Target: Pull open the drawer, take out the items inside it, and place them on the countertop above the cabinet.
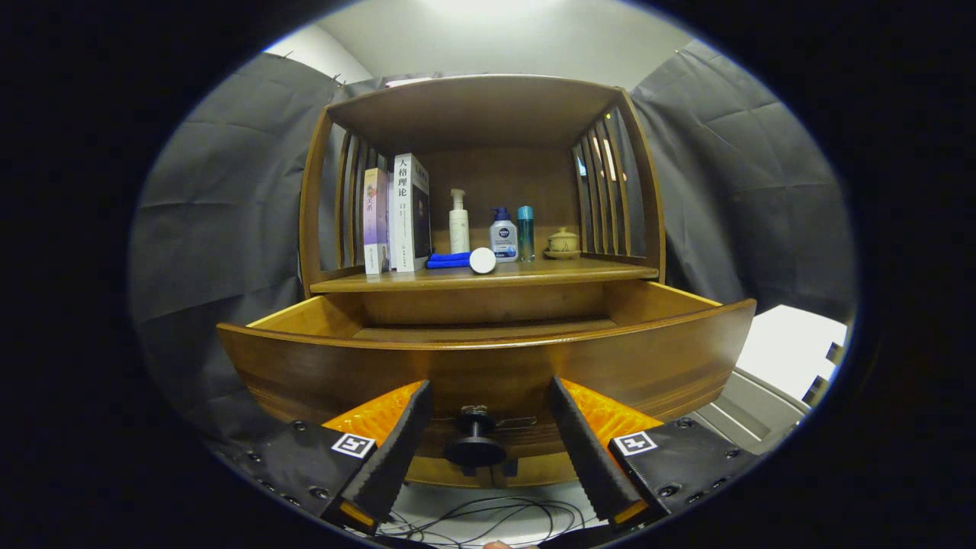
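Note:
A wooden cabinet stands ahead with its drawer (488, 358) pulled out toward me. The drawer's inside is mostly hidden behind its curved front panel; I see only a strip of its bare wooden floor. A dark round knob (475, 448) on the drawer front sits between my fingers. My gripper (488, 412) is open, with its fingers either side of the knob and apart from it. On the countertop (488, 274) above the drawer lie a blue cloth (448, 261) and a white round lid (482, 260).
Two books (396, 217) stand at the countertop's left. Behind the cloth are a white pump bottle (458, 223), a blue-capped bottle (503, 236), a teal bottle (525, 232) and a small lidded cup (563, 242). Black cables (488, 518) lie on the floor below.

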Demonstrator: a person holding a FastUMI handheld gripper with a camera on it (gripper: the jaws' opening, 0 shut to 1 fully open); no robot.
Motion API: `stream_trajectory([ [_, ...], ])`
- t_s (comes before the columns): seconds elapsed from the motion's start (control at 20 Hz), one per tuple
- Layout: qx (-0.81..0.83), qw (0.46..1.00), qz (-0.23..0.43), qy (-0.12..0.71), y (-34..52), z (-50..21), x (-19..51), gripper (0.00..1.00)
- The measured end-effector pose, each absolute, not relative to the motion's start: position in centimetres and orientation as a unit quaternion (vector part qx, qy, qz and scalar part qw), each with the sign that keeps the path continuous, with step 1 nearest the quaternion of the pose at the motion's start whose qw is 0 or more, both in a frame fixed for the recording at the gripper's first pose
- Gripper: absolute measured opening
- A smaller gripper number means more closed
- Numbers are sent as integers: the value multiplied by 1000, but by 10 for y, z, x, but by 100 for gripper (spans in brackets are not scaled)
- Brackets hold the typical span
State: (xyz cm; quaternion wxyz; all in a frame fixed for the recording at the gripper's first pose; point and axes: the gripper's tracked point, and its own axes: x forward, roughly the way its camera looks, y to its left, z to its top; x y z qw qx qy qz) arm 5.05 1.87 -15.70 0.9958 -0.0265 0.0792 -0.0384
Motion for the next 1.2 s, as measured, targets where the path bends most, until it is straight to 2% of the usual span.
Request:
stream_trajectory([
  [1.2,-7,993,-47,111,18,-153,175,98],
])
